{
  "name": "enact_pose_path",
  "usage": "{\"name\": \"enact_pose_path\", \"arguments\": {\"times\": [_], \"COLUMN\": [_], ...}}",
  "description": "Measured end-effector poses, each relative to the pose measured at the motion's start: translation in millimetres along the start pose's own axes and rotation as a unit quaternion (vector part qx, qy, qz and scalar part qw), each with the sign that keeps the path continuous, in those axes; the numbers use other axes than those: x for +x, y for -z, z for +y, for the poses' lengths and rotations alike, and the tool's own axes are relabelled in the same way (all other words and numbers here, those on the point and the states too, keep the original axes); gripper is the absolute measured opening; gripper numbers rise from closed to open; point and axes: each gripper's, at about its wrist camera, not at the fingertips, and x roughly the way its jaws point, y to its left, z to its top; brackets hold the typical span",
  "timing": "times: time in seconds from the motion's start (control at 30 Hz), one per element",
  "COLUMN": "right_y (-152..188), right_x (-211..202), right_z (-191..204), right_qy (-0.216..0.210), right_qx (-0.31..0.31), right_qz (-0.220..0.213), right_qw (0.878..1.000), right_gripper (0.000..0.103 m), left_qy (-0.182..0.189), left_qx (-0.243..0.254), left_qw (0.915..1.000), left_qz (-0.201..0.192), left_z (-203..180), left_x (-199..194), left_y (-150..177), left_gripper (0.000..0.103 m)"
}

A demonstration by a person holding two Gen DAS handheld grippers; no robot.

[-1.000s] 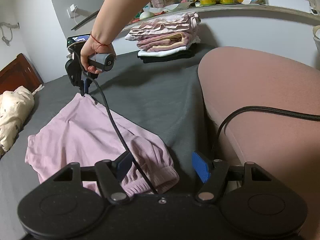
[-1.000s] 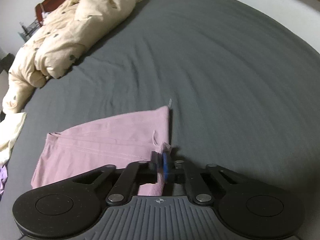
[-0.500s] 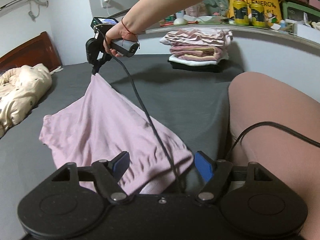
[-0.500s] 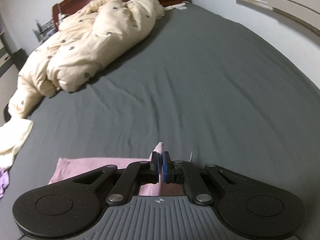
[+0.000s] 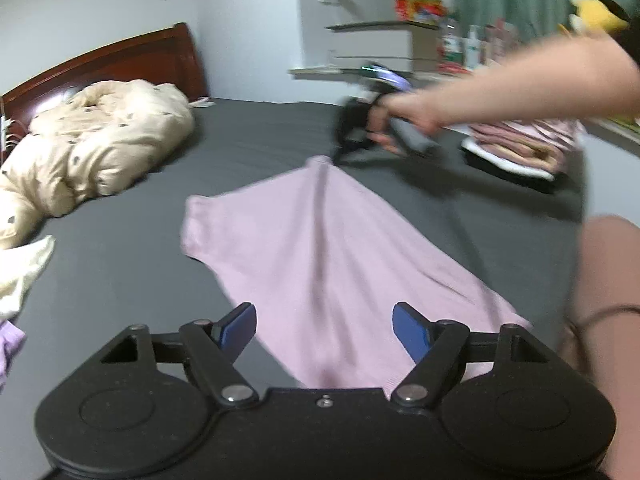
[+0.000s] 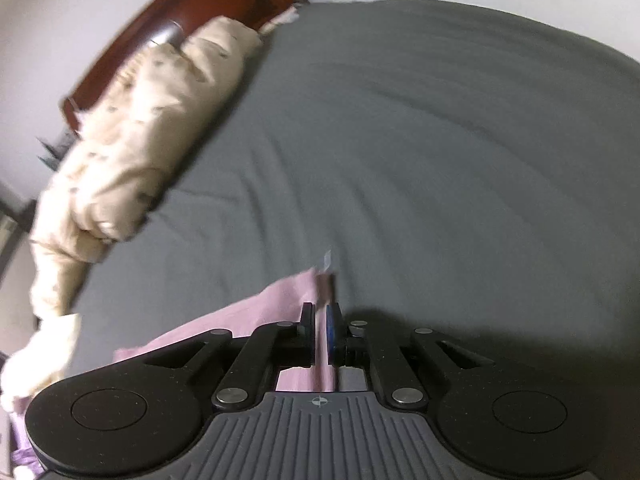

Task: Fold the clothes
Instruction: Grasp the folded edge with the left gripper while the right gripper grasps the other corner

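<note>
Grey bed under pink garment, right gripper clamped on its corner, lifted, left gripper jaws opening, pads clear of fabric, cream duvet by headboard.

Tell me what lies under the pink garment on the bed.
Under the pink garment only the grey bedsheet shows, spreading out around it. The right claw pinches one corner, lifting it. Whatever sits beneath the cloth's middle is covered and cannot be seen.
</note>
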Motion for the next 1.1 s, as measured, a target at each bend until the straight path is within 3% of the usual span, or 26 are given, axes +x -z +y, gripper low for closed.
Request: {"name": "enact_pose_path", "arguments": {"times": [0.1, 0.3, 0.37, 0.43, 0.6, 0.77, 0.8, 0.9, 1.1], "right_y": [28.1, 92.4, 108.0, 109.1, 103.0, 93.0, 91.1, 86.1, 81.8], "right_x": [-31.4, -74.7, -77.0, -72.1, -71.7, -66.6, -66.0, -65.1, -73.4], "right_z": [13.6, 29.1, 26.6, 28.6, 20.3, -1.5, -5.2, -14.3, -25.9], "right_qy": [-0.030, -0.148, -0.164, -0.185, -0.196, -0.160, -0.154, -0.141, -0.138], "right_qx": [-0.011, -0.016, -0.027, -0.047, -0.034, -0.003, 0.002, 0.017, 0.031], "right_qz": [-0.018, -0.055, -0.060, -0.038, -0.043, -0.034, -0.033, -0.030, -0.032], "right_qw": [0.999, 0.987, 0.984, 0.981, 0.979, 0.987, 0.988, 0.989, 0.989], "right_gripper": [0.005, 0.006, 0.006, 0.006, 0.006, 0.006, 0.006, 0.006, 0.006], "left_qy": [-0.009, -0.016, -0.019, -0.019, -0.031, -0.038, -0.035, -0.038, -0.058], "left_qx": [-0.035, -0.102, -0.123, -0.156, -0.230, -0.246, -0.248, -0.248, -0.266], "left_qw": [0.9993, 0.9947, 0.9922, 0.9873, 0.9715, 0.9657, 0.9652, 0.9635, 0.9588], "left_qz": [-0.002, 0.000, 0.010, 0.025, 0.048, 0.073, 0.077, 0.093, 0.082], "left_z": [44.3, 114.7, 131.2, 145.2, 171.0, 175.1, 174.1, 167.9, 174.8], "left_x": [23.7, 98.8, 128.4, 158.7, 220.3, 254.4, 258.8, 269.2, 273.9], "left_y": [-25.6, -80.2, -95.6, -105.5, -114.2, -113.6, -113.0, -112.1, -114.4], "left_gripper": [0.075, 0.075, 0.069, 0.061, 0.047, 0.041, 0.036, 0.004, 0.001]}}
